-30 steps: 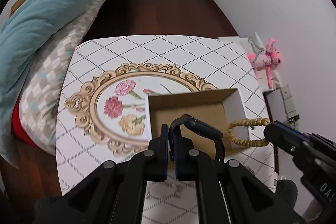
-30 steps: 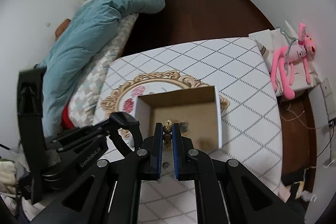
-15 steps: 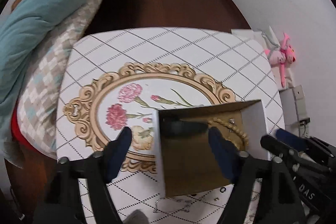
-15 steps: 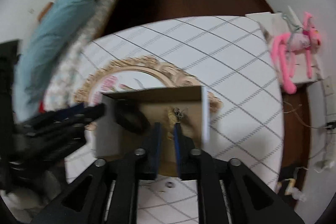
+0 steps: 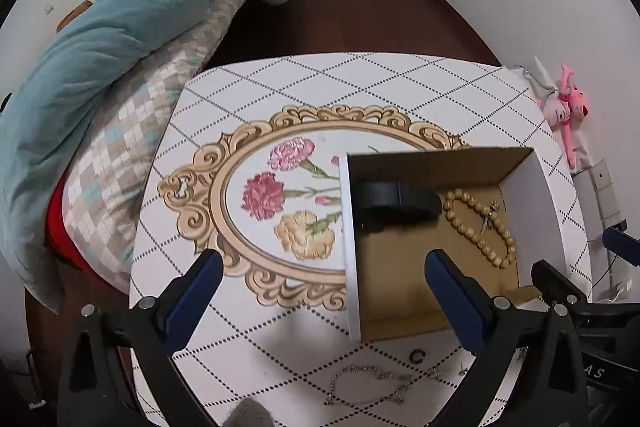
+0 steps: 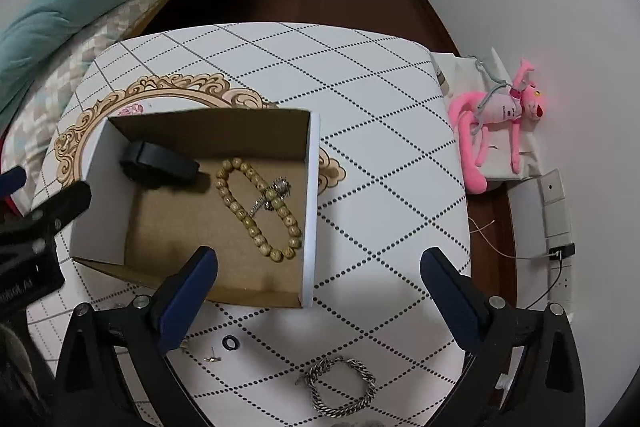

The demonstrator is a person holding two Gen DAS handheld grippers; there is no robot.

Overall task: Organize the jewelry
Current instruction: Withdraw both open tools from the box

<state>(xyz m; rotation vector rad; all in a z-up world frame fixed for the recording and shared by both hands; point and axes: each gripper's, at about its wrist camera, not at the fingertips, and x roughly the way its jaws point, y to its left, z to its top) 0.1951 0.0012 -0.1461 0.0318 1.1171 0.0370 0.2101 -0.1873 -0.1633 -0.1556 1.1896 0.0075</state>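
over the cardboard box, both your grippers are letting go at once. a sec ago each pair of fingers was pinched tight: left on the black band, right on the bead bracelet. now the jaws of both are swinging wide w/ nothing between them, and both pieces lie on the box floor. that means two items are filed; by the look of it the drop step is done for this pair.

left to right: your left gripper hangs spread over the box's left wall, one pad over the flowered tabletop, the other over the box interior. black band sits in the far left corner of the box, well ahead of the pads, touching neither. bead bracelet lies just right of it as a long loop, w/ a small silver piece resting across the beads; can't tell what it is exactly.

your right gripper is spread over the box's right wall, left pad over the box floor nr the lower end of the beads, right pad over bare table. no contact w/ the bracelet.

still outside the box, on the table below the fingers: a thin silver chain, a small dark ring, a tiny earring, and a chunky silver link bracelet nr the right pad's side. those look like the next pickups.
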